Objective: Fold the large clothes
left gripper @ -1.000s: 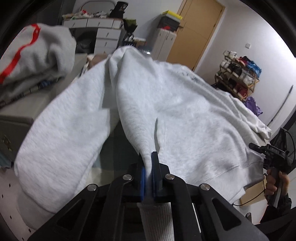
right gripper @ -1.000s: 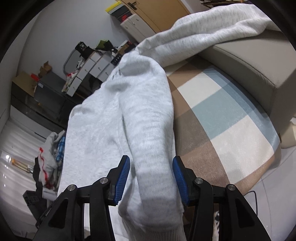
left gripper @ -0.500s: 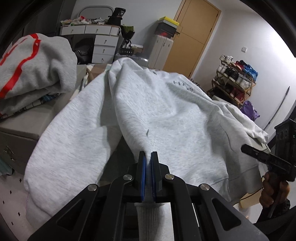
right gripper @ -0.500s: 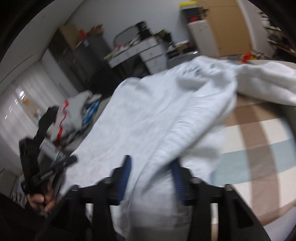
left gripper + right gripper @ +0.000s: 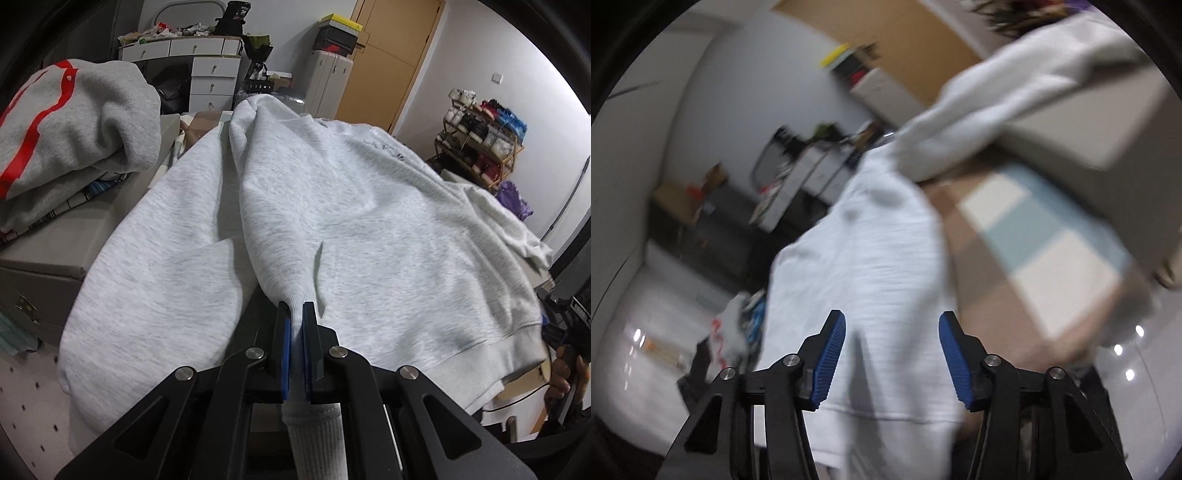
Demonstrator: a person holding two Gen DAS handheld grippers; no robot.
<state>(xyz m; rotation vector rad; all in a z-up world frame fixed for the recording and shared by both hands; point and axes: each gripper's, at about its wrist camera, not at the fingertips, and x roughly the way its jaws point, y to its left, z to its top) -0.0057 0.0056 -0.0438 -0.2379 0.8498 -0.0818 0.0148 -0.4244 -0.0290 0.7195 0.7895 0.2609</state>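
A large light grey sweatshirt (image 5: 369,229) lies spread out in front of me, its body to the right and one sleeve hanging to the left. My left gripper (image 5: 295,321) is shut on the other sleeve just above its ribbed cuff (image 5: 314,435), which hangs down behind the jaws. In the blurred right wrist view the sweatshirt (image 5: 871,266) lies beyond my right gripper (image 5: 892,350), whose blue pads stand wide apart and press on nothing. The right gripper (image 5: 565,314) also shows at the right edge of the left wrist view, held in a hand (image 5: 565,373) past the hem.
A folded grey garment with a red stripe (image 5: 74,122) rests on a grey box (image 5: 55,251) at the left. White drawers (image 5: 207,70), a wooden door (image 5: 388,55) and a shoe rack (image 5: 480,147) stand behind. A checked cloth (image 5: 1034,243) and a grey cushion block (image 5: 1089,110) lie right of the sweatshirt.
The right gripper's jaws have widened and the sleeve that lay between them is no longer there; its view swung left, then back. The left gripper keeps its grip on the sleeve.
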